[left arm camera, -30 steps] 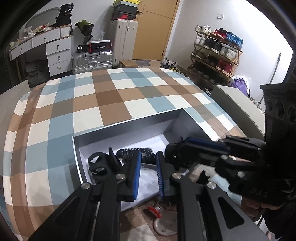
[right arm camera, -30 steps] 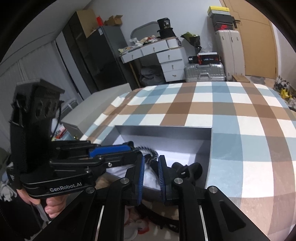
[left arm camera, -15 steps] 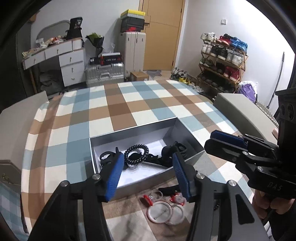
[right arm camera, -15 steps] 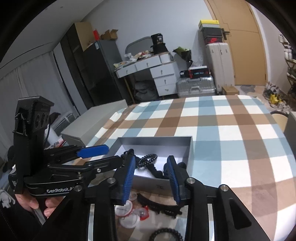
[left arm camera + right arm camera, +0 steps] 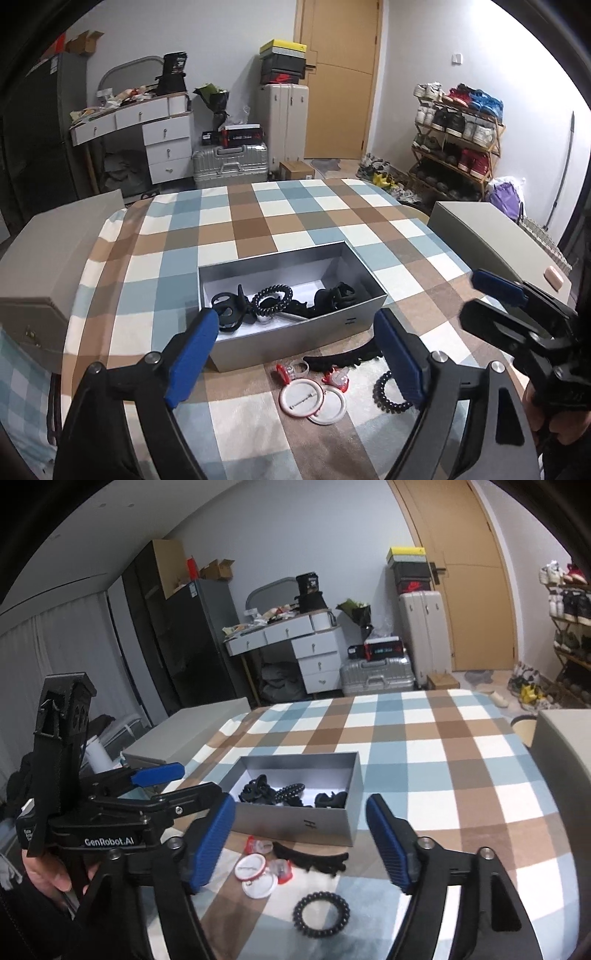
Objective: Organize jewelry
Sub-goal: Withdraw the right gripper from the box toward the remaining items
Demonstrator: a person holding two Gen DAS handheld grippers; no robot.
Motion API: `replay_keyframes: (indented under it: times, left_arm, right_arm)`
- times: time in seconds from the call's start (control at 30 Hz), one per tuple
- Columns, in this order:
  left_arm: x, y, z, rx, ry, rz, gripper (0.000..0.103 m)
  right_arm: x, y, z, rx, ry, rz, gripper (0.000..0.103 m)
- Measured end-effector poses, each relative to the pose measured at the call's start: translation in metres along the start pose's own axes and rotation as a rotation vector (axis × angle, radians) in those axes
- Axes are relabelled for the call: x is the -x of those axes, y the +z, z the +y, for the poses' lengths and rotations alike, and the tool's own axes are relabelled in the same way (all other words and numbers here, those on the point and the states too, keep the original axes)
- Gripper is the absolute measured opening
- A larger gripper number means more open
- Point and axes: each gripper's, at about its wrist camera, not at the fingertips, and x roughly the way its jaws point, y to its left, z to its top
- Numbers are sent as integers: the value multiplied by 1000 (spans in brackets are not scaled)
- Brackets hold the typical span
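A grey rectangular box stood open on the checked tablecloth near the table's front edge, its white floor holding several black hair accessories — a claw clip at the left end, a spiral hair tie in the middle and another black clip toward the right end.

Between the box's front wall and the table's near edge lay the loose pieces. Two round white discs with red trim overlapped each other, with small red-and-clear clips just behind them. A long black toothed hair comb lay along the foot of the box, and a second black spiral hair tie lay apart from the rest, nearest the front edge.

The left gripper hung above the table's front edge with its blue-padded jaws wide apart and opening; nothing was held between them, and the box's front wall and the loose items showed through the gap. The right gripper hung beside it to the right, its jaws likewise spread and opening, gripping nothing — the comb and the discs lay on the cloth below the gap. A hand held the left gripper's handle at the left of the right wrist view.
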Motion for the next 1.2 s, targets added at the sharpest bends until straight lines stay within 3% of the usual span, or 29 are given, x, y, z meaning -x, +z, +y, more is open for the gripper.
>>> replay_keyframes:
  times: [0.13, 0.3, 0.6, 0.83, 0.97, 1.2]
  left_arm:
    - [4, -13, 4, 72, 8, -13, 90]
    - [13, -31, 1, 79, 11, -40, 95]
    - [21, -57, 8, 103, 30, -50, 101]
    - [20, -82, 26, 139, 57, -30, 101]
    - [19, -93, 36, 175, -1, 21, 101]
    - [23, -102, 48, 213, 4, 19, 101]
  right_arm:
    - [11, -6, 0, 5, -15, -44, 95]
    - [12, -19, 3, 32, -38, -36, 103]
    - [2, -54, 0, -10, -40, 44, 103]
    - [-18, -73, 17, 26, -18, 166, 103]
    - [-37, -77, 30, 60, 15, 229, 103]
    - [-69, -74, 39, 61, 25, 282, 87]
